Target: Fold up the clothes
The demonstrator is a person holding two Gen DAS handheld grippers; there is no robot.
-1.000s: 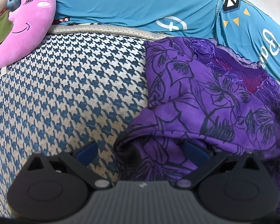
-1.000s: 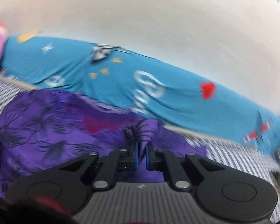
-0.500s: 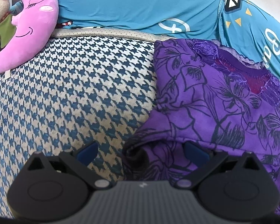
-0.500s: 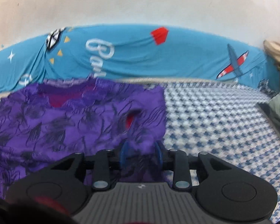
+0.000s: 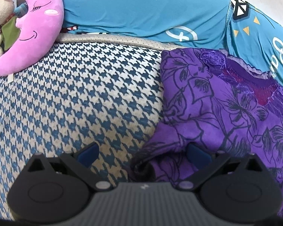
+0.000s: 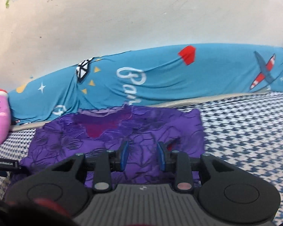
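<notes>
Sleeve-fold step on purple floral top (image 6: 111, 143): right gripper (image 6: 142, 156) jaws parted, empty; left gripper (image 5: 143, 154) jaws wide astride hem fold, next must clench it

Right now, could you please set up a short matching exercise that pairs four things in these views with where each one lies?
Things:
1. purple garment
2. pink moon pillow
3. blue printed sheet
4. teddy bear

Places:
A. draped along the foot of the wall, behind the garment
B. tucked behind the pink pillow, at the left edge of the left wrist view
C. spread flat on the houndstooth cover
D. leaning at the cover's far left corner

Pairs: 1-C, 2-D, 3-A, 4-B
</notes>
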